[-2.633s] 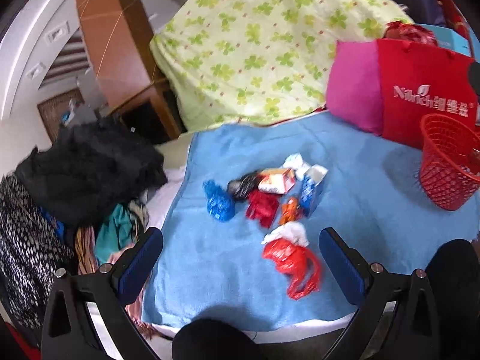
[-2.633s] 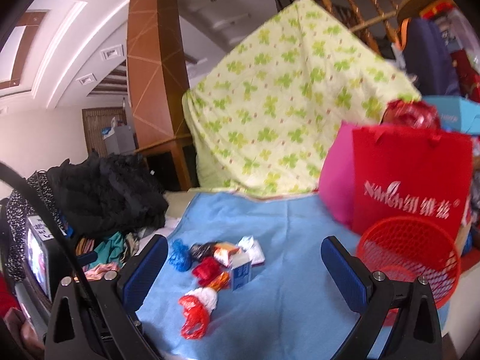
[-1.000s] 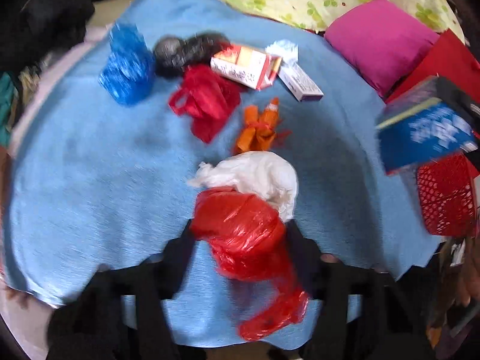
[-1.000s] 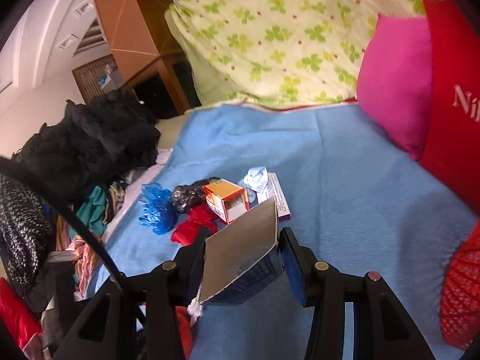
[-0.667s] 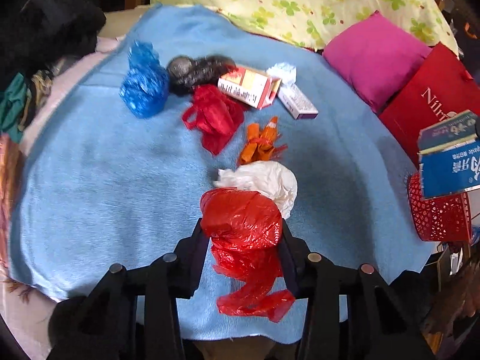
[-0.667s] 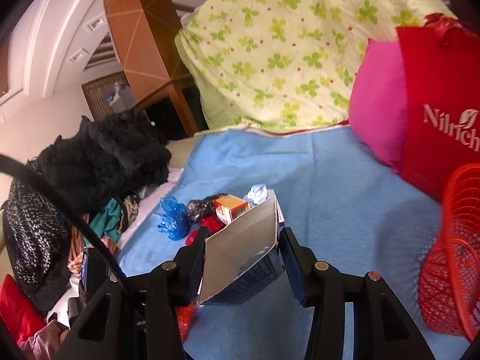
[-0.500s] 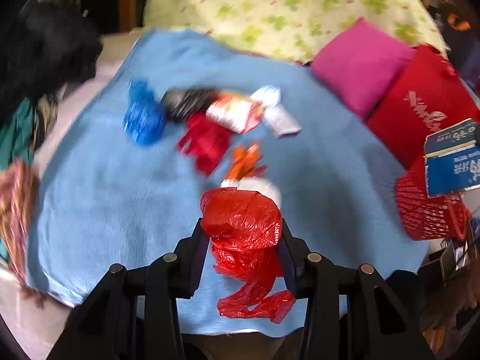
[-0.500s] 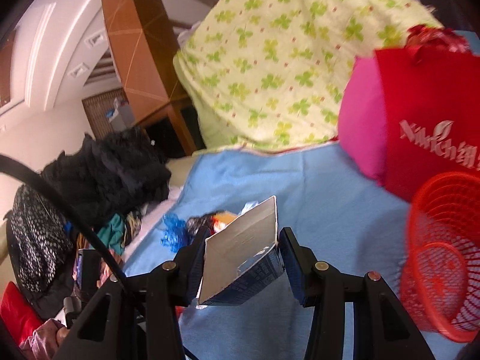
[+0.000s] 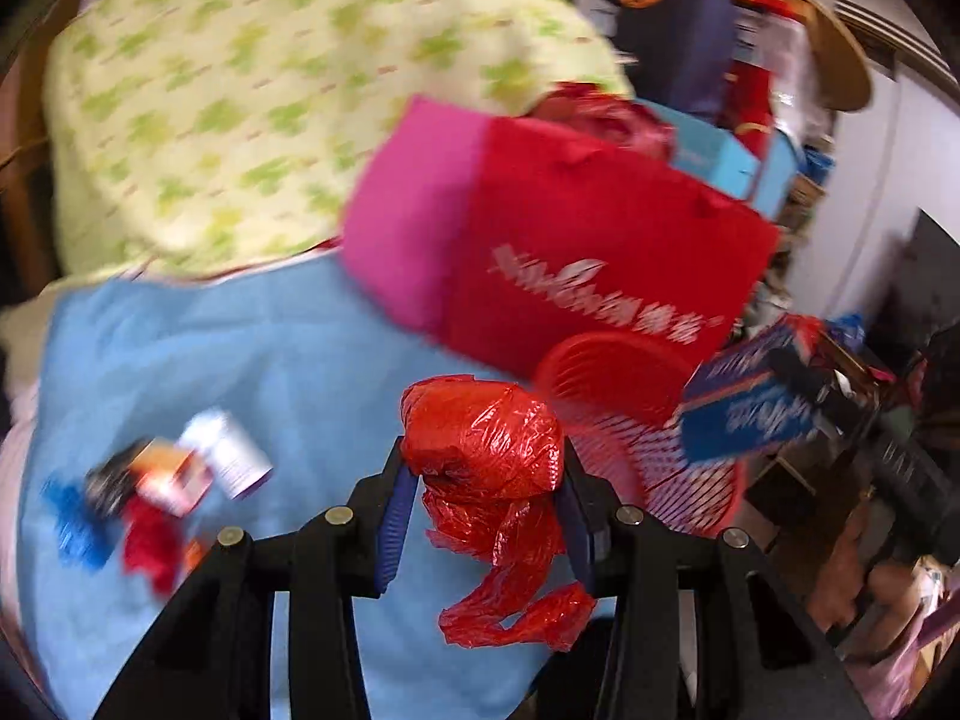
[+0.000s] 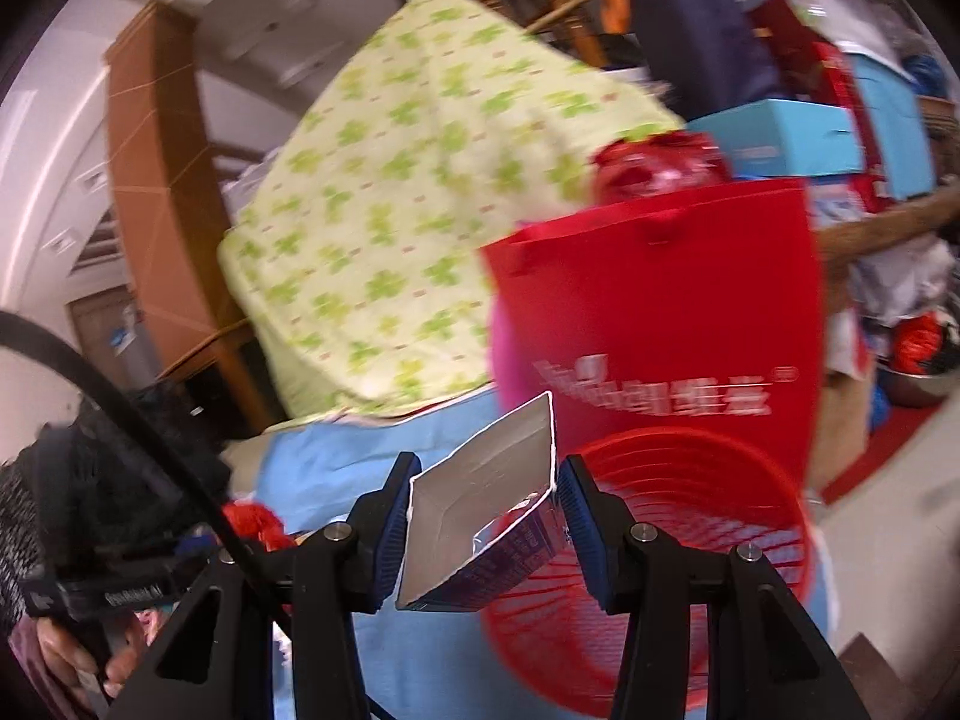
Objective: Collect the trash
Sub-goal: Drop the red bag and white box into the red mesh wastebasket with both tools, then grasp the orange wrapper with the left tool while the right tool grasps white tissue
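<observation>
A wide blue blanket (image 9: 240, 348) covers the bed and carries nearly everything. Behind its far edge leans a big pale quilt printed with green clovers (image 9: 240, 90). At the blanket's far right corner a red shopping bag with white lettering (image 9: 600, 252) stands upright against a pink cushion (image 9: 408, 228). Just in front of the bag, at the blanket's right edge, sits the red mesh basket (image 10: 690, 540), its mouth open upward.

The left gripper (image 9: 483, 510) has its jaws pressed on a crumpled red plastic bag (image 9: 486, 438), whose loose tail hangs down between the fingers; it is held above the blanket, just left of the basket. The right gripper (image 10: 486, 516) has its jaws clamped on the two sides of an opened blue carton (image 10: 480, 528) (silver lining showing inside), which sits at the basket's near rim, seemingly over it, though the blur makes that hard to fix. The same carton shows in the left wrist view, above the basket's right side.

Near the blanket's left edge lies the remaining litter: a small white box (image 9: 231, 453), an orange-and-white box (image 9: 177, 477), a red scrap (image 9: 150, 546), a blue scrap (image 9: 75, 525) and something dark, all smeared by motion.
</observation>
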Demonstrator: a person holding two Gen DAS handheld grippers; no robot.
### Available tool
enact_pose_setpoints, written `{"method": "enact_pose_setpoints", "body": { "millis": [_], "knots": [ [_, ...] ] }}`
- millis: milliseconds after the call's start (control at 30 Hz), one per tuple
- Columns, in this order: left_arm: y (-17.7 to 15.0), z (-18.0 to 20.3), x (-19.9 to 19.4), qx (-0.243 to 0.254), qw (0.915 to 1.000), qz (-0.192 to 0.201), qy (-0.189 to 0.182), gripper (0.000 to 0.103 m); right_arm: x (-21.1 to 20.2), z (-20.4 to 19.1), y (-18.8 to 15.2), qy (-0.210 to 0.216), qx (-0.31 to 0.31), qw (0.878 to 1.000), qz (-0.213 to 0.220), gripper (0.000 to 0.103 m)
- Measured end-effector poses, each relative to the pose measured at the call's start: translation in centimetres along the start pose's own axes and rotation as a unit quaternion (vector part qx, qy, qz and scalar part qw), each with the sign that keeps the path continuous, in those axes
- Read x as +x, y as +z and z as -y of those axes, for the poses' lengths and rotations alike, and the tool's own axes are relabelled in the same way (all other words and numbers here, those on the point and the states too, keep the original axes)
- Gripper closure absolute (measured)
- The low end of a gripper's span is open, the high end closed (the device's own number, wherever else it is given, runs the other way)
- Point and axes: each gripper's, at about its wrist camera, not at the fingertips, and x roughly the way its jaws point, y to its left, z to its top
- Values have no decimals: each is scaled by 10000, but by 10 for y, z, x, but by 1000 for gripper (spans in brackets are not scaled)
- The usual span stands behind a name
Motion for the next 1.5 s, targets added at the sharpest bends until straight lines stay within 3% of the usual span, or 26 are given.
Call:
{"method": "enact_pose_setpoints", "body": {
  "millis": [133,233,300,367,467,600,800,900,967,1067,1200,1333,1500],
  "knots": [
    [26,51,31,329,9984,-46,-462,53,-6,35,2,-235,224,9995,-15,51],
    [34,73,58,473,9974,-161,-509,47,-3,53,-2,-414,300,9986,-128,50],
    [36,82,77,584,9965,-287,-522,36,4,62,-4,-466,360,9980,-220,45],
    [34,83,84,608,9967,-310,-436,35,7,71,-6,-479,463,9974,-274,34],
    [29,75,82,588,9974,-278,-301,35,8,79,-8,-465,617,9967,-257,31],
    [12,42,56,515,9986,-126,79,35,4,74,-9,-431,541,9975,-152,31],
    [-39,-60,-8,-214,9913,-27,1297,31,-6,34,-11,-20,221,9998,14,31],
    [-73,-116,-42,-713,9786,-93,1929,31,-2,0,-14,410,11,9991,-43,31],
    [-100,-155,-68,-1022,9614,-159,2551,31,8,-28,-19,706,-160,9972,-211,31],
    [-133,-192,-93,-1322,9404,-210,3125,31,29,-69,-33,1199,-365,9904,-587,31],
    [-166,-224,-105,-1668,9305,-362,3240,31,70,-120,-65,1725,-580,9740,-1352,31],
    [-186,-240,-101,-1896,9311,-486,3080,31,128,-166,-107,2070,-731,9494,-2245,31],
    [-196,-253,-95,-1983,9306,-568,3023,31,187,-201,-157,2137,-853,9298,-2873,31]
  ]
}}
